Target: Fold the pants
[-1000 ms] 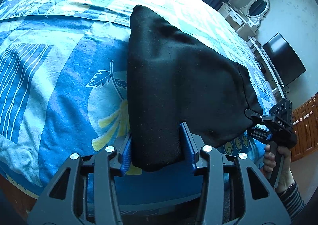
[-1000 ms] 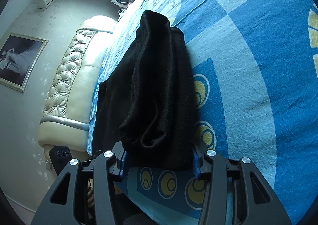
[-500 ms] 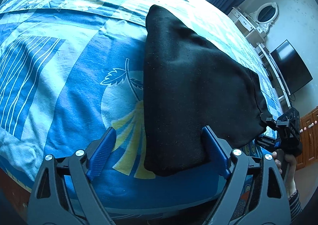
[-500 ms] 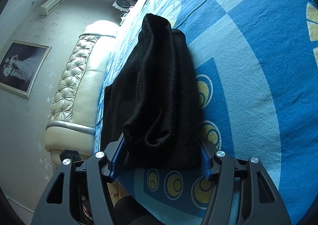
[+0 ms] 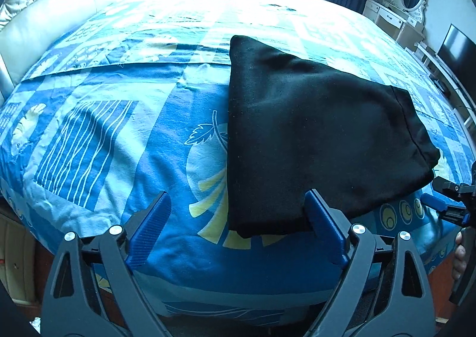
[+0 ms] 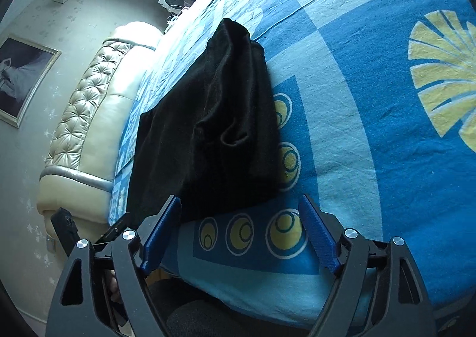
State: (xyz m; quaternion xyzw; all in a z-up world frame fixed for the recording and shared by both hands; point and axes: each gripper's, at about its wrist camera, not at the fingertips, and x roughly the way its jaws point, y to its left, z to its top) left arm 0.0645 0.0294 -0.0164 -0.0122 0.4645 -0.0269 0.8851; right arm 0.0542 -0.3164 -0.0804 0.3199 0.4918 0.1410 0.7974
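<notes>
The black pants lie folded in a thick pile on the blue patterned bed sheet, near the bed's front edge. My left gripper is open, its blue pads wide apart and just short of the pile's near corner. In the right wrist view the pants lie flat ahead, and my right gripper is open and empty just behind their near end. The right gripper also shows at the right edge of the left wrist view.
A tufted cream headboard stands at the bed's far side. A dresser with an oval mirror and a dark TV stand by the right wall. The bed's front edge drops off just below the grippers.
Both grippers let go of the pants, opened wide and drew back toward the bed edge. The pants now rest on the sheet.
</notes>
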